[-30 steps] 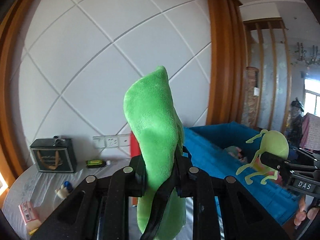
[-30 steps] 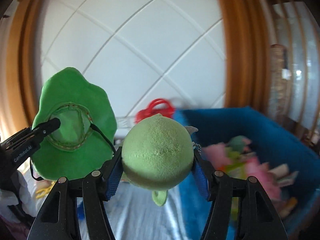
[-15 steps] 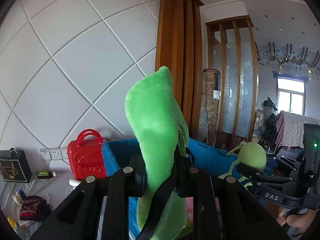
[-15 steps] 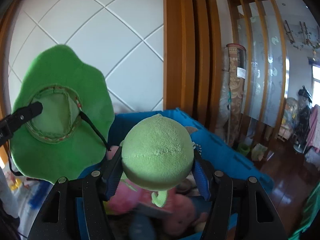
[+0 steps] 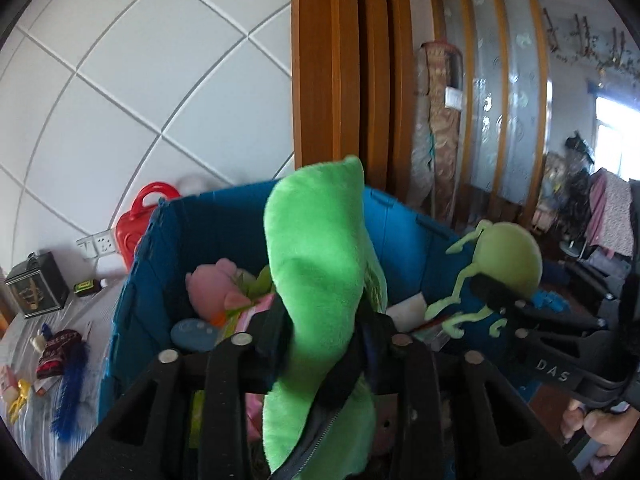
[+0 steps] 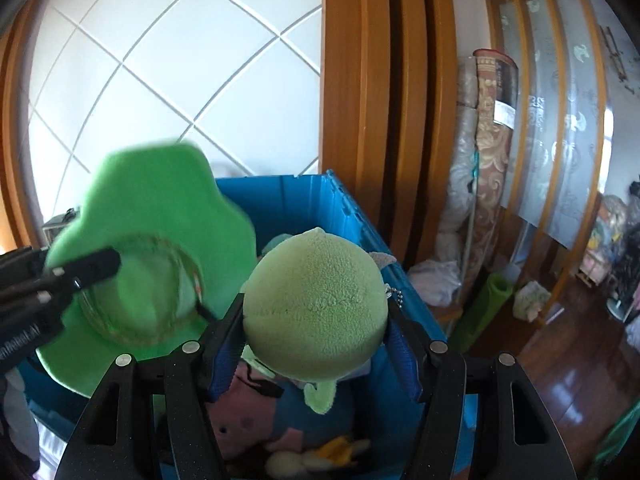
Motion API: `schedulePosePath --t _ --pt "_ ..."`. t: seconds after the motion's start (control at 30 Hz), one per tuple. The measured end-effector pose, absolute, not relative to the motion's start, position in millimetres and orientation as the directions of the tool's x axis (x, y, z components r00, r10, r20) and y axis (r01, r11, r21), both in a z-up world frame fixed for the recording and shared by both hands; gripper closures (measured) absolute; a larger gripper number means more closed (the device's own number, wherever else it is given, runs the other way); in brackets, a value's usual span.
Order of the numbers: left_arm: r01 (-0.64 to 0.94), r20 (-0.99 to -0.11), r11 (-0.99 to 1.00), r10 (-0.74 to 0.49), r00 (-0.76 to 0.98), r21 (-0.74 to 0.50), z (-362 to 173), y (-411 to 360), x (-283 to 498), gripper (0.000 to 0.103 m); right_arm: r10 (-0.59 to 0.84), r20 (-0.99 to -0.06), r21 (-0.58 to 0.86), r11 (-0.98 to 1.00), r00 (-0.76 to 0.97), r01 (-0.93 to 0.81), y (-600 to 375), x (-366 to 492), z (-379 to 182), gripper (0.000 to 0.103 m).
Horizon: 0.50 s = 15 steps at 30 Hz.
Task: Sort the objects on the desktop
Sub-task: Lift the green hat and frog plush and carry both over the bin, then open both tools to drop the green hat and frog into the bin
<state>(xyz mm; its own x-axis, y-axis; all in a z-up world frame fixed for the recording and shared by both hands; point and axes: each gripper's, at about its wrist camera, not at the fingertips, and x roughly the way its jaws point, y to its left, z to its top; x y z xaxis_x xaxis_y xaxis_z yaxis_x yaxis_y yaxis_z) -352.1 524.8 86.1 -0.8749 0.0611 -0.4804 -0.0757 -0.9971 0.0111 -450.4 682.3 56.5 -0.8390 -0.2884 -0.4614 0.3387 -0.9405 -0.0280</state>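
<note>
My left gripper [image 5: 320,340] is shut on a bright green plush hat [image 5: 316,280], held above the open blue bin [image 5: 224,220]. The hat also shows in the right wrist view [image 6: 160,220], pinched by the left gripper [image 6: 92,264]. My right gripper [image 6: 316,320] is shut on a pale green round plush toy [image 6: 316,300], also above the blue bin [image 6: 304,200]. In the left wrist view the toy [image 5: 508,256] with its thin legs sits in the right gripper [image 5: 492,292] at the right. The bin holds a pink plush [image 5: 212,284] and several other soft toys.
On the white-covered table [image 5: 92,300] left of the bin lie a red case [image 5: 140,216], a dark box [image 5: 34,284], a blue feathery item [image 5: 70,396] and small clutter. A wooden pillar [image 6: 380,100] and rolled mats [image 6: 476,200] stand behind the bin.
Both grippers have swung right and moved over the blue bin, still holding the hat and the round toy. The views now look down into the bin.
</note>
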Motion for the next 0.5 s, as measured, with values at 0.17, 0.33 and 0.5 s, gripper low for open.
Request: schedulePosePath --t 0.17,0.33,0.5 --pt "-0.026 -0.483 -0.999 0.003 -0.876 0.041 83.5 528.9 -342.7 0.045 -0.294 -0.465 -0.055 -0.932 -0.835 0.359 688.2 -454.1 52.7 0.039" --pt "0.019 -0.459 -0.998 -0.041 -0.887 0.053 87.7 522.8 -332.6 0.037 -0.291 -0.461 -0.083 -0.926 -0.838 0.367 692.8 -454.3 50.8 0.038" --pt "0.047 -0.450 -0.998 -0.065 -0.891 0.052 88.6 520.0 -320.3 0.034 -0.288 -0.456 -0.110 -0.921 -0.842 0.375 693.3 -454.0 47.8 0.033"
